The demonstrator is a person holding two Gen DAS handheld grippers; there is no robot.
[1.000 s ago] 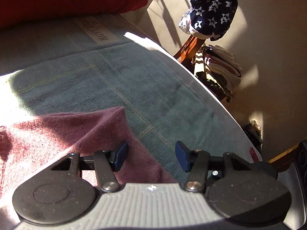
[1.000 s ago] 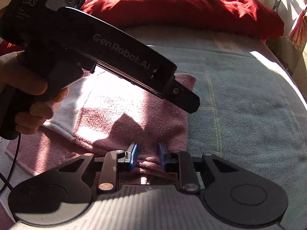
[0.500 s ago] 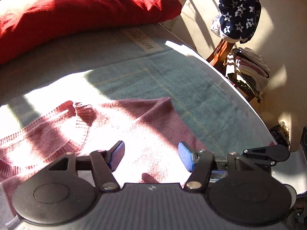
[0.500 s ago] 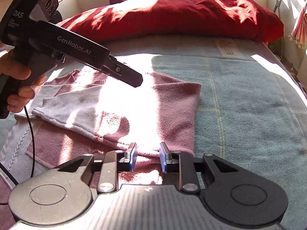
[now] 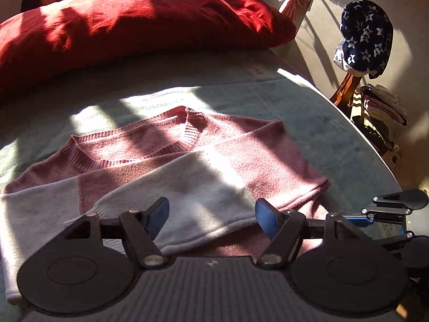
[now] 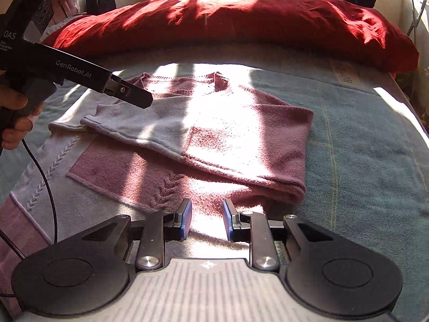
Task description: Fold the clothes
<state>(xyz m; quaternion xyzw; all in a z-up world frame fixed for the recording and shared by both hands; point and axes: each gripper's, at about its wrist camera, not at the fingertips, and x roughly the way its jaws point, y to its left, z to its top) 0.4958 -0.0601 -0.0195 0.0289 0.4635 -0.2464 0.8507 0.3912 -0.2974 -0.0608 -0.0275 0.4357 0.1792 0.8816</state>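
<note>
A pink and pale grey sweater (image 6: 214, 134) lies spread on a green-grey blanket (image 6: 362, 147) that covers a bed, with strong sunlight and bars of shadow across both. Its ribbed neck (image 5: 139, 150) points toward a long red pillow (image 6: 241, 24) at the far end of the bed. One sleeve (image 6: 139, 128), pink near the shoulder and grey toward the cuff, is folded across the chest, and the right side of the body is turned in so that its folded edge forms a thick roll at the near right corner. The left gripper (image 5: 211, 214) hangs above the sweater over the folded sleeve, its jaws opening and well apart, with no cloth between them and neither blue pad (image 5: 264, 218) touching the knit. In the right wrist view it shows from the side, held by a hand (image 6: 16, 118) at the left edge, with a black cable (image 6: 48, 182) trailing down from it. The right gripper (image 6: 206, 220) is low over the near hem, its jaws a narrow gap apart; whether they pinch the cloth cannot be told. Beside the bed, a wooden chair (image 5: 346, 91) carries a navy cloth with white stars (image 5: 364, 37) and a stack of folded clothes (image 5: 380, 112).
</note>
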